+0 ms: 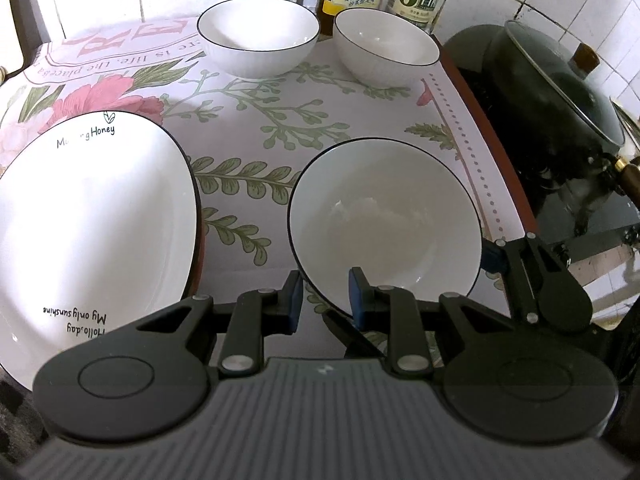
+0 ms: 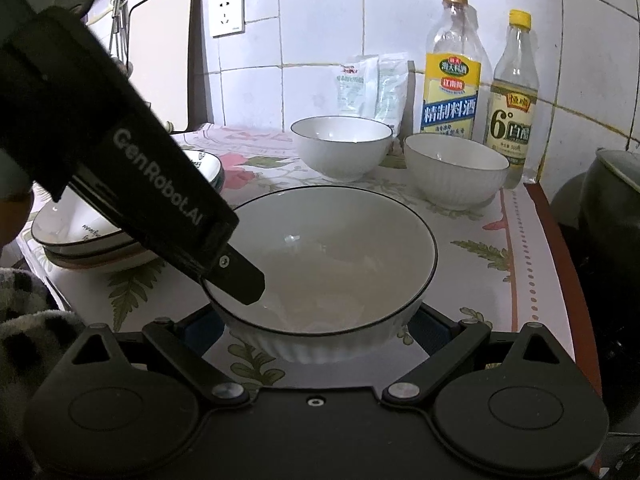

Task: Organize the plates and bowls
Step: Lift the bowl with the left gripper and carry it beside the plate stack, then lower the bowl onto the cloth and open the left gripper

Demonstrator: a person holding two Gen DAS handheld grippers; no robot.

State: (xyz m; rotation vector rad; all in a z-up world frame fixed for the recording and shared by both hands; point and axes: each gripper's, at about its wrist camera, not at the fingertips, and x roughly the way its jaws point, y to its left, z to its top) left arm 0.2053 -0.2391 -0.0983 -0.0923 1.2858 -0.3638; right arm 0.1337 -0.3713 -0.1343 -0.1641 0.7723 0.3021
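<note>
Ribbed round bowl (image 2: 320, 272), floral cloth (image 1: 280, 128)

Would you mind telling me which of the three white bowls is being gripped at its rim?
The near bowl, alone at the table's front; the left gripper pinches its rim. The other two bowls stand untouched by the bottles.

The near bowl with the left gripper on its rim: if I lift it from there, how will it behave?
The near bowl looks like glazed ceramic, so probably rigid, fairly heavy and breakable. Its glossy rim may slip in the left gripper, which pinches one edge only, so it will likely tilt away. The right gripper straddles the ribbed wall and could steady it.
</note>
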